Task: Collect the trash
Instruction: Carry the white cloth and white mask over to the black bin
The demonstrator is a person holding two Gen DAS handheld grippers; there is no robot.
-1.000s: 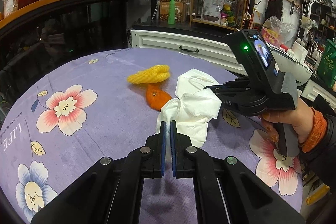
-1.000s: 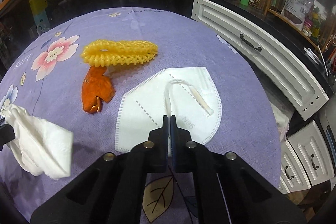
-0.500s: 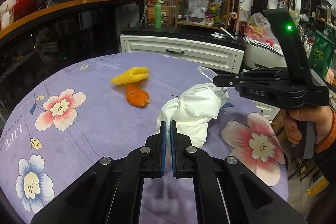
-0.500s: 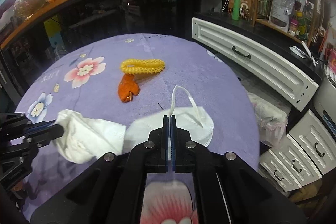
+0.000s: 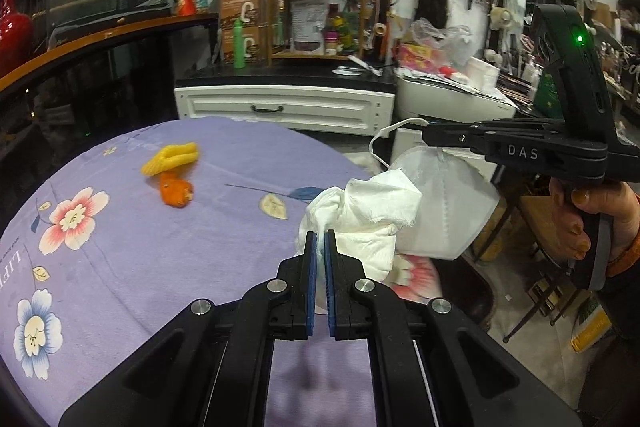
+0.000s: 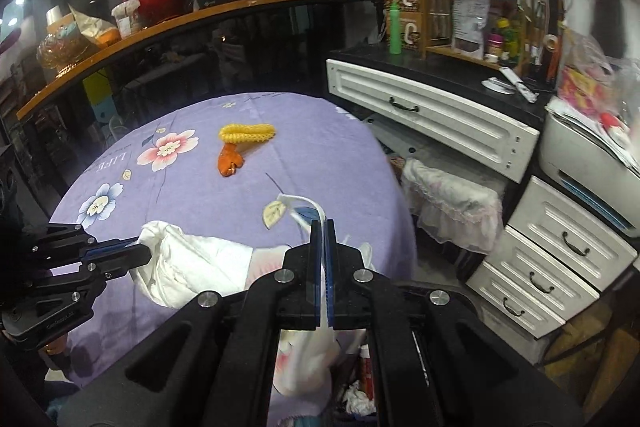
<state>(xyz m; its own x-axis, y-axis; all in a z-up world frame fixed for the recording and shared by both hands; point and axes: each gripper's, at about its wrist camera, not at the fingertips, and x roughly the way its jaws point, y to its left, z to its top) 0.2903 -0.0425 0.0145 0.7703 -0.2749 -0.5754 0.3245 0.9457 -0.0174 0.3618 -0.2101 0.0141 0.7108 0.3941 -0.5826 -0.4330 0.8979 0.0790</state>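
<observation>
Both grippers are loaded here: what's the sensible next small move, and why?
Probably carry both on past the table edge. The left gripper pinches the crumpled tissue, the right gripper the face mask by its strap, and rubbish shows below, near the right gripper.

Purple tablecloth [image 5: 200, 247] lies bare around yellow net [image 5: 172, 157] and orange peel [image 5: 175, 191].
</observation>
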